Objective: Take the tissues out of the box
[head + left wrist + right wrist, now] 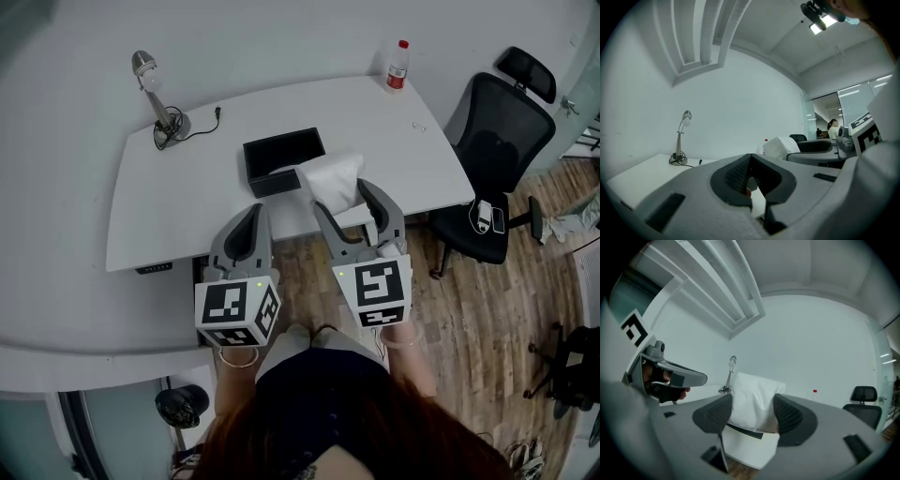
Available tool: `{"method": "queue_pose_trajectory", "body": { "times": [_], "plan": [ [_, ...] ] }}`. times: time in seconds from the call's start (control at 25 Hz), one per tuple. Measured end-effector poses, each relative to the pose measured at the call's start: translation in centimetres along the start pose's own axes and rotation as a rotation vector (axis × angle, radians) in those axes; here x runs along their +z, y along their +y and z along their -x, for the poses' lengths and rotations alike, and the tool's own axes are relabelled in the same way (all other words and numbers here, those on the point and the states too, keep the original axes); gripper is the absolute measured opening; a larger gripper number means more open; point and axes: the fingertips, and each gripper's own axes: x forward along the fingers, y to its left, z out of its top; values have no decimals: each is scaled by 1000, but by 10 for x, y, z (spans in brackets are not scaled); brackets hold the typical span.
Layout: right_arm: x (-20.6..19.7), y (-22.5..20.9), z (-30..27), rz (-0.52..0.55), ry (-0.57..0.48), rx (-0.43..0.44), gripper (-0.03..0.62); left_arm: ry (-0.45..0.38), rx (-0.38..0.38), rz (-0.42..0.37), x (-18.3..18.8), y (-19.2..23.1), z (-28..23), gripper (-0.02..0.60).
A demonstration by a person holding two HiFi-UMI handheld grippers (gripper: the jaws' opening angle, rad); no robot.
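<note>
Covering box (281,150) corner, tissue pack (334,178) sits gripped in right claw (344,198).

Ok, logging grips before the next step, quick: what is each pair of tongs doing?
Left tongs: closed, empty.
Right tongs: closed on the white soft pack of tissues.

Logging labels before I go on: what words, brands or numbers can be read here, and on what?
None can be read.
Bottle: red label, too small to read.
Marker cubes: black-and-white square patterns, no words.
Tissue pack, black box: no print visible.
</note>
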Motion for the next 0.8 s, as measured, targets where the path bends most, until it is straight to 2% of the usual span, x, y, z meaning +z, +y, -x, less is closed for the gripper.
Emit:
{"method": "queue_pose_trajectory", "body": {
  "times": [0.4,0.8],
  "plan": [
    [-3,-7,27,-6,-21,26,298,-5,32,0,-5,-23,16,20],
    [1,-3,31,-7,-23,0,296,-8,3,-2,-4,-21,21,20]
  ]
}}
